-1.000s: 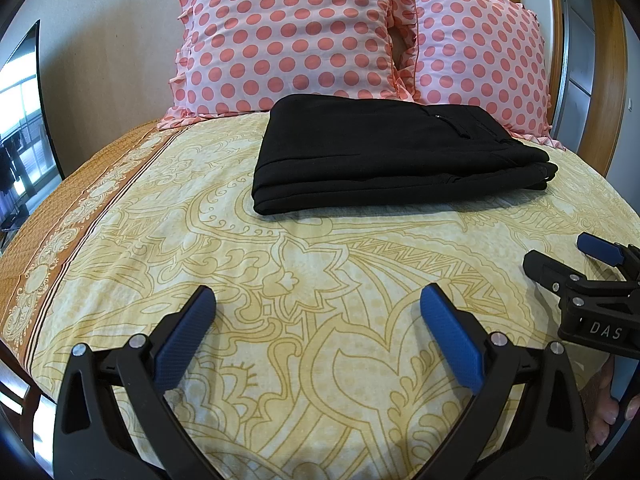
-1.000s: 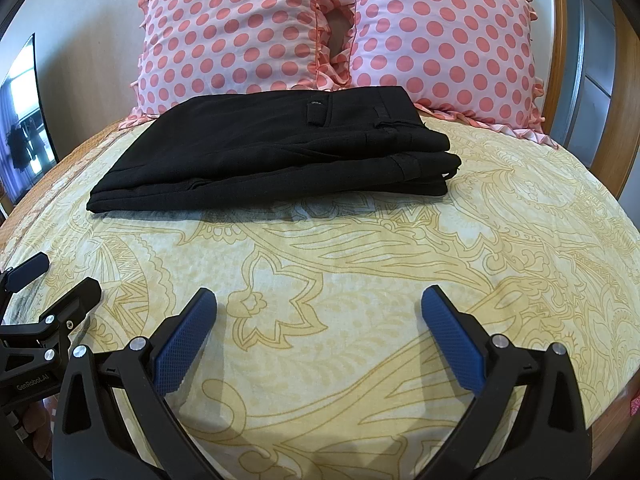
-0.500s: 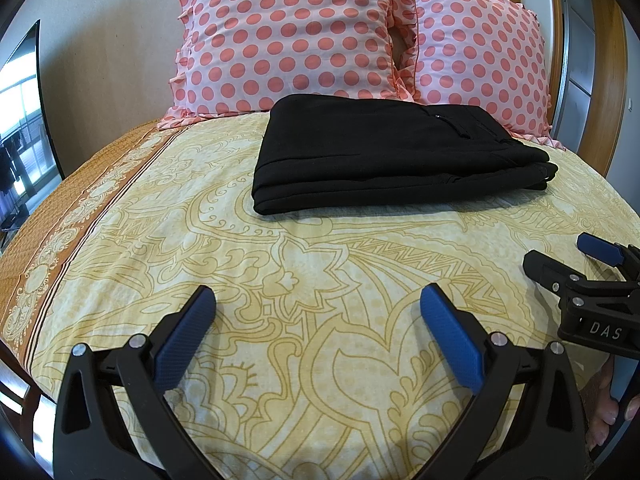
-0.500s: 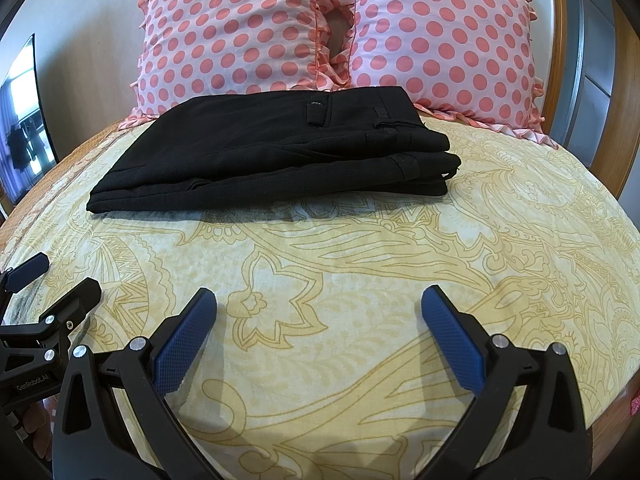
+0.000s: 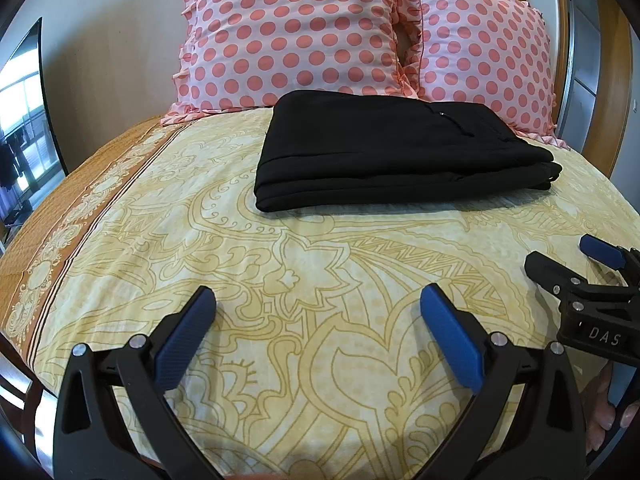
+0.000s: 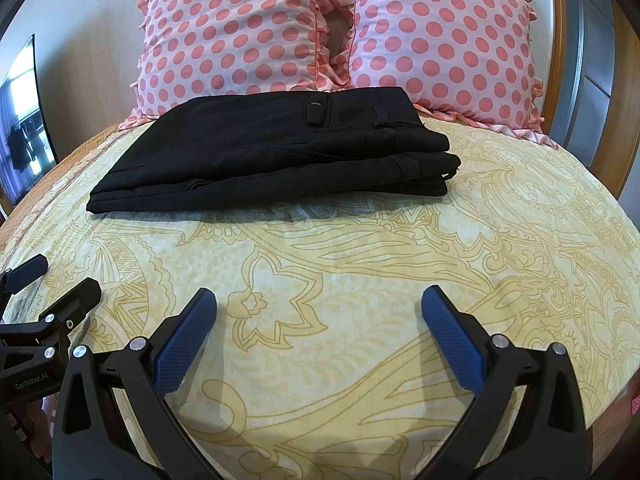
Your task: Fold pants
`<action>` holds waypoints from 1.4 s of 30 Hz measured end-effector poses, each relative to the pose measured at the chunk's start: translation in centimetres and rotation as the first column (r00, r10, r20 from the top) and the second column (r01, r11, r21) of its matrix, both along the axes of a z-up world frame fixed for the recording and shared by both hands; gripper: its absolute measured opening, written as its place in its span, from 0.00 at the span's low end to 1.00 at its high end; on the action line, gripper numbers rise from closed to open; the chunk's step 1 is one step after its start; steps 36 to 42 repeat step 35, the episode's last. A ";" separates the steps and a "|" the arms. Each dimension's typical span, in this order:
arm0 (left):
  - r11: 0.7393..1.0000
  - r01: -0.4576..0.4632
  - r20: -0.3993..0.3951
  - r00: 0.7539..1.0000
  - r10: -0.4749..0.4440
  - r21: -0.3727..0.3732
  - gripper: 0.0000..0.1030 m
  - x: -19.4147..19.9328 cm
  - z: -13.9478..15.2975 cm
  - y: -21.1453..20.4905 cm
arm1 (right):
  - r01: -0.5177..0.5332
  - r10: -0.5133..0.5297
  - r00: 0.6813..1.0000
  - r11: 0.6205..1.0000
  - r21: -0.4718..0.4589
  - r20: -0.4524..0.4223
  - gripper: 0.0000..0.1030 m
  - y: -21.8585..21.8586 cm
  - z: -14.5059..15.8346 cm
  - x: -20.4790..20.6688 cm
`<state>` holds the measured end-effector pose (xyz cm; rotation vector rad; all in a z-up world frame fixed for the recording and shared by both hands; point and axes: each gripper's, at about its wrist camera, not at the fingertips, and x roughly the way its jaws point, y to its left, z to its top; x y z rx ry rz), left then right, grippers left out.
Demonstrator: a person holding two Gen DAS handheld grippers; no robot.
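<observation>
Black pants [image 5: 396, 152] lie folded in a flat stack on the yellow patterned bedspread [image 5: 320, 280], just before the pillows. They also show in the right wrist view [image 6: 276, 156]. My left gripper [image 5: 316, 300] is open and empty, well short of the pants near the bed's front edge. My right gripper [image 6: 318, 300] is open and empty too, equally far from the pants. The right gripper shows at the right edge of the left wrist view [image 5: 560, 258]. The left gripper shows at the left edge of the right wrist view [image 6: 62, 278].
Two pink polka-dot pillows [image 5: 292, 36] [image 5: 484, 60] lean against the wooden headboard [image 6: 624, 80] behind the pants. An orange border [image 5: 60, 220] runs along the bedspread's left side. A dark screen [image 5: 24, 120] stands at far left.
</observation>
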<state>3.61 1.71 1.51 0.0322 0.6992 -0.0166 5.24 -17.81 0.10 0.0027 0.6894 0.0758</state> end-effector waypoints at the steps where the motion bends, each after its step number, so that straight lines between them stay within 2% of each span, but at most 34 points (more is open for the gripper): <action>1: 1.000 0.000 0.000 1.000 0.000 -0.001 0.98 0.0 0.0 0.0 | 0.000 0.000 1.000 1.000 0.000 0.000 0.99 0.0 0.0 0.0; 42: 1.000 0.006 0.003 1.000 -0.006 -0.002 0.98 0.0 -0.1 -0.1 | 0.000 0.000 1.000 1.000 0.000 0.002 0.99 -0.1 -0.1 0.0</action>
